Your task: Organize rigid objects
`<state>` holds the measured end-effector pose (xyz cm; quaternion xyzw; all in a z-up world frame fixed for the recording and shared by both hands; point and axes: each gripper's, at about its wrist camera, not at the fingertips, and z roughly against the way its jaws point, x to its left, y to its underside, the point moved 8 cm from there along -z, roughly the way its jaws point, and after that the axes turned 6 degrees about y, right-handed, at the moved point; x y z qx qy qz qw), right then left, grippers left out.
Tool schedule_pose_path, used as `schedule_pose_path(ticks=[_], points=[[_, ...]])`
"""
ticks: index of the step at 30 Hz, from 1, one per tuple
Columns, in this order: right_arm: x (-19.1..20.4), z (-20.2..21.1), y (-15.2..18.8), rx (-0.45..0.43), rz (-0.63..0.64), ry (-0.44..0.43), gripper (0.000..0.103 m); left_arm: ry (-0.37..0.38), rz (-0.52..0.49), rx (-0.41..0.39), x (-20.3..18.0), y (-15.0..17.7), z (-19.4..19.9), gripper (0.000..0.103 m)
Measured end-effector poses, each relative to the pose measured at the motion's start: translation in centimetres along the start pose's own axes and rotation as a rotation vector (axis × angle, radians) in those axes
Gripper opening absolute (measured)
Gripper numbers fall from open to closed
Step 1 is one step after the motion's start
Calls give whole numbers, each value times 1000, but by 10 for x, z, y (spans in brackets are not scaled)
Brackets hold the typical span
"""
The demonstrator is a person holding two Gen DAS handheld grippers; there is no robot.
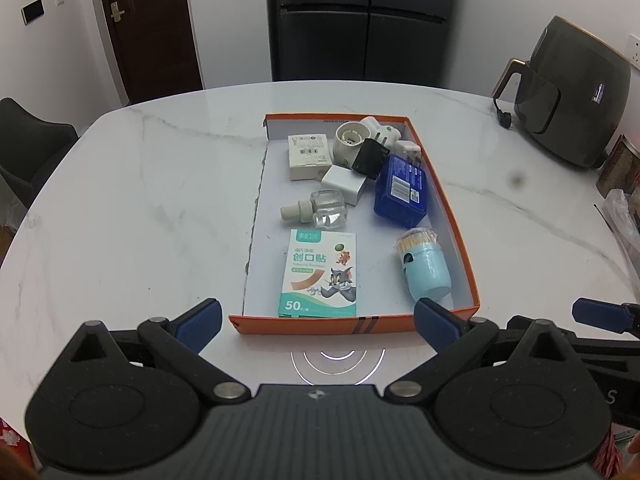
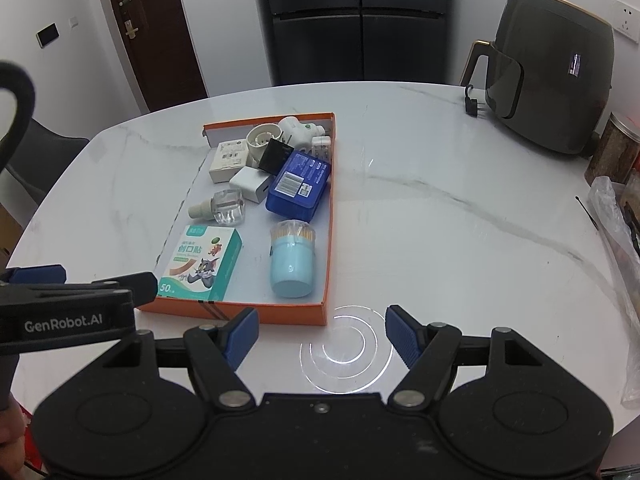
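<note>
The orange tray (image 1: pixel 448 216) is sitting on the white marble table (image 1: pixel 140 200), in the centre of the left wrist view and left of centre in the right wrist view. Inside it, the bandage box (image 1: pixel 320 274) is lying near the front edge, the light blue toothpick holder (image 1: pixel 426 268) is lying on its side at the front right, the blue box (image 1: pixel 402 192) is leaning behind it, and the clear glass bottle (image 1: pixel 322 209) is lying in the middle. White plugs and adapters are piling up at the far end.

The right wrist view is showing a side face of the bandage box (image 2: pixel 232 264), plus a jar (image 2: pixel 612 152) and a plastic bag (image 2: pixel 616 240) at the right edge more fully. The left wrist view is showing a dark chair (image 1: pixel 28 148) at the left edge more fully. Both are showing the dark air fryer (image 2: pixel 556 76) at upper right.

The left gripper (image 1: pixel 318 322) is hovering with its jaws wide apart, holding nothing, its fingertips framing the tray's front edge. The right gripper (image 2: pixel 322 334) is also standing wide open and empty, over bare table just right of the tray's front corner.
</note>
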<state>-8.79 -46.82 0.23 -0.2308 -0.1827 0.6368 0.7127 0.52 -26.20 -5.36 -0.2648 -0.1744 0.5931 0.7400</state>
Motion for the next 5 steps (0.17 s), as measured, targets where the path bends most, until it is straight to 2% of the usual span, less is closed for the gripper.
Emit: schedule_pose_path(ticks=[5], points=[[-2, 1, 2, -2, -2, 2, 83, -1, -4, 1, -3, 1, 0, 103]])
